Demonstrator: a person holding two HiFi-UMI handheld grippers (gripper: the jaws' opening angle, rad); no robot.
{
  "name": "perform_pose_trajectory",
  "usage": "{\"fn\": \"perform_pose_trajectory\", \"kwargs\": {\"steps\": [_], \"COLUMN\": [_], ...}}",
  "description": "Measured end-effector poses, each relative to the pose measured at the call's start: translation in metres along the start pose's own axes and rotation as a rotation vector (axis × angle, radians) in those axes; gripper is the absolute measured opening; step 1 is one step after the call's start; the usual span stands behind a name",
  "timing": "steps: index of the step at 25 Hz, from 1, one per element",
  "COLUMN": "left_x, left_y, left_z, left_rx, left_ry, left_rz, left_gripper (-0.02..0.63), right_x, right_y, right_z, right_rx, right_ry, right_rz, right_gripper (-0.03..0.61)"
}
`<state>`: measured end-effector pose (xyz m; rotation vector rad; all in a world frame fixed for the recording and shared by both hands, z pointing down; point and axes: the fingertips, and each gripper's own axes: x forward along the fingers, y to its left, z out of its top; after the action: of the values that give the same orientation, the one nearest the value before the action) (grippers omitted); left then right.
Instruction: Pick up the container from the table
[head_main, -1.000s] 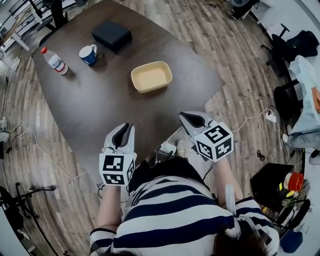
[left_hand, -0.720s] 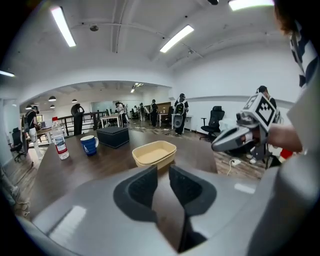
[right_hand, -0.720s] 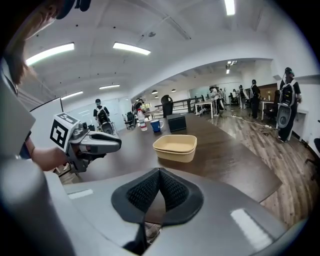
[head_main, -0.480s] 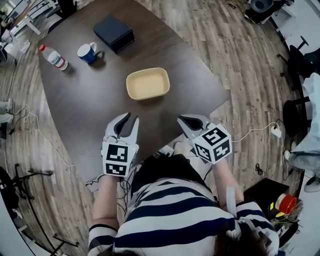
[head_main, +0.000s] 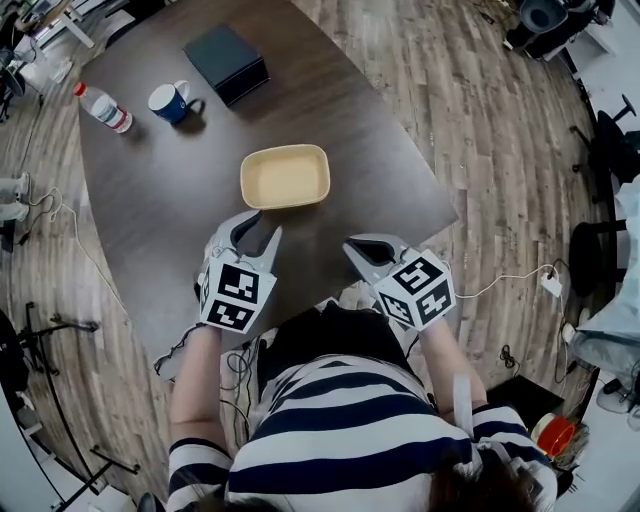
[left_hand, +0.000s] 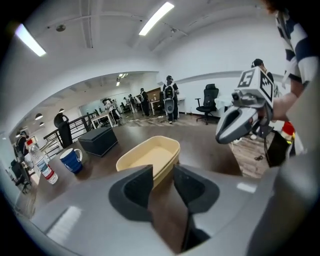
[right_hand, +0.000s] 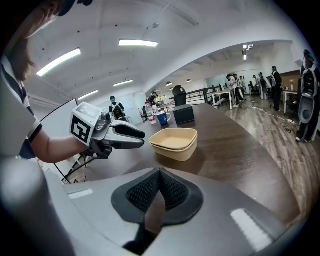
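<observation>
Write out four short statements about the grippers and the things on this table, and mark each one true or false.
1. The left gripper has its fingers apart and grips nothing. True.
2. The right gripper is lifting the container. False: its fingers are closed on nothing, and the container rests on the table, clear of both grippers.
3. The container is empty. True.
4. The blue mug sits inside the container. False: it stands on the table between the bottle and the dark box.
</observation>
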<state>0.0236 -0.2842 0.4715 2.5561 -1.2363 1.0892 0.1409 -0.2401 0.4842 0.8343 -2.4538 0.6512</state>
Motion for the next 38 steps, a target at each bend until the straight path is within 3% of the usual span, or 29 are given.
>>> {"fn": "perform_pose_trajectory", "kwargs": {"steps": [10, 19, 25, 38], "left_x": [0.046, 0.078, 0.086, 0.084], "left_y": [0.005, 0.002, 0.001, -0.004], "left_z": [-0.005, -0.02, -0.021, -0.022], "left_rx": [0.148, 0.433, 0.519, 0.566], "left_ry": [0.138, 0.262, 0.292, 0.264], "left_rz": [-0.027, -0.023, -0.012, -0.065], "left_gripper": [0.0, 0.0, 0.0, 0.0], "right_x": [0.019, 0.032, 0.034, 0.024], "right_y": [-0.015, -0.027, -0.03, -0.03], "right_z": [-0.012, -0.021, -0.021, -0.022], "right_rx": [-0.024, -0.03, -0.03, -0.025], "right_ry": [0.061, 0.093, 0.098, 0.08], "right_rz": [0.126, 0.183, 0.2, 0.173], "right_gripper": [-0.002, -0.002, -0.002, -0.002]}}
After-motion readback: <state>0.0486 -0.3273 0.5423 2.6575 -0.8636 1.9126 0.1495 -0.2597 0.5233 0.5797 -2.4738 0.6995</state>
